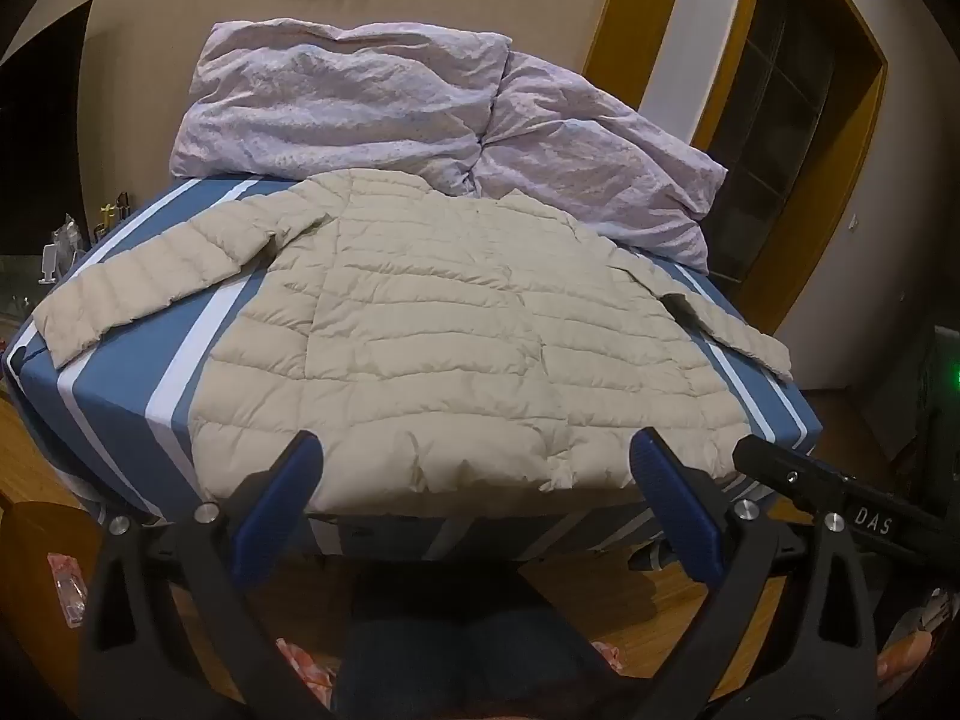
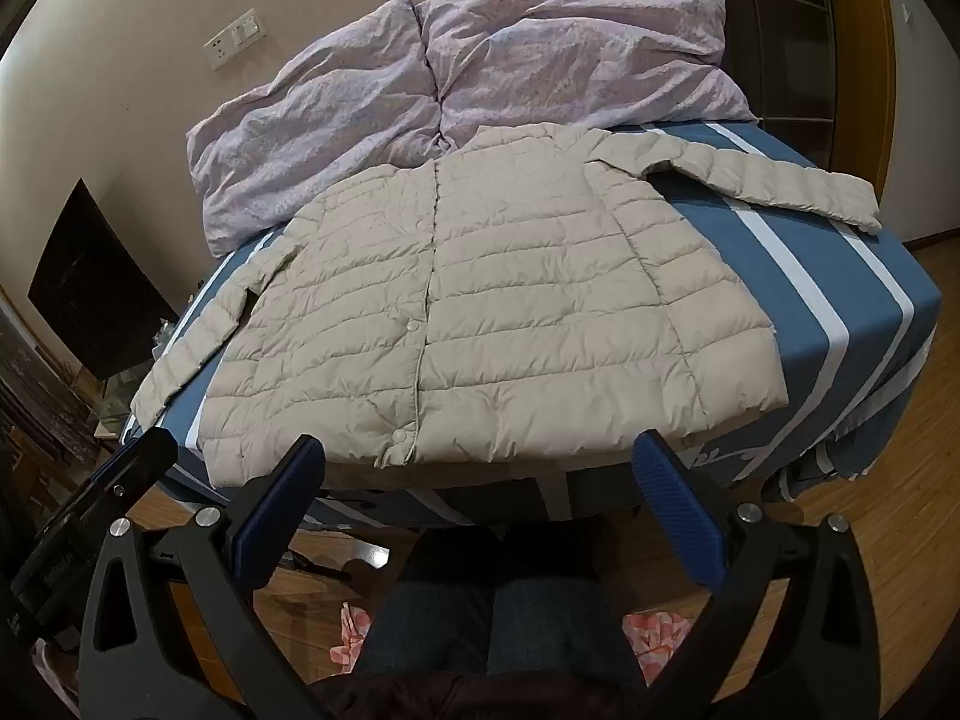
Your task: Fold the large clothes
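Observation:
A beige quilted puffer jacket (image 1: pixel 444 336) lies flat, front up, on the bed, both sleeves spread out to the sides; it also shows in the right wrist view (image 2: pixel 492 312) with its snap buttons down the middle. My left gripper (image 1: pixel 477 462) is open and empty, hovering just before the jacket's hem. My right gripper (image 2: pixel 477 462) is open and empty, also near the hem at the bed's front edge. The right gripper's body shows in the left wrist view (image 1: pixel 840 498).
The bed has a blue sheet with white stripes (image 1: pixel 120 384), also seen in the right wrist view (image 2: pixel 840 276). A crumpled lilac duvet (image 1: pixel 384 108) is piled at the far end against the wall. Wooden floor (image 2: pixel 900 480) surrounds the bed; a door frame (image 1: pixel 798 120) stands right.

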Action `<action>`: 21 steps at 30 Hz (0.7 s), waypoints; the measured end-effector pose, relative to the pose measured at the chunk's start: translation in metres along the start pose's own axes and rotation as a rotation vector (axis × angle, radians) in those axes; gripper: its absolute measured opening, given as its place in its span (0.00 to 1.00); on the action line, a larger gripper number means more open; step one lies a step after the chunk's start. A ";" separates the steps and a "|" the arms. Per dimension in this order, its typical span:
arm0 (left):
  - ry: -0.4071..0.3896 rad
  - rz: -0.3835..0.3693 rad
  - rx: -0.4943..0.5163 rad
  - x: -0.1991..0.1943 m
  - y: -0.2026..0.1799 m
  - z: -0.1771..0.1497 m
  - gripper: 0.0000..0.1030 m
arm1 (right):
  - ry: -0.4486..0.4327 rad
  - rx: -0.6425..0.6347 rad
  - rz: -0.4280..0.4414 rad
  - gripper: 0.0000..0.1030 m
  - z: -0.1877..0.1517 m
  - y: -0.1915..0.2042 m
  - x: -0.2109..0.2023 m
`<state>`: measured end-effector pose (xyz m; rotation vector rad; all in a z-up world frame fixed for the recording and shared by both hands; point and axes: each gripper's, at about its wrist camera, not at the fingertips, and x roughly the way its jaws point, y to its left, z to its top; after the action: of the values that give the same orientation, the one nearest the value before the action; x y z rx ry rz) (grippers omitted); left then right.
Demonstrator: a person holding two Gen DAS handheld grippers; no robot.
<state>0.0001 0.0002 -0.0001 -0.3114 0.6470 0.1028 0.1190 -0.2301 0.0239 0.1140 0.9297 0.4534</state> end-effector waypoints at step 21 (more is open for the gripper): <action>0.002 0.009 0.010 0.000 -0.001 0.000 0.98 | 0.003 0.003 -0.004 0.99 0.001 -0.003 0.001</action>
<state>0.0006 -0.0004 -0.0002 -0.2988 0.6505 0.1079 0.1215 -0.2317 0.0227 0.1138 0.9330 0.4482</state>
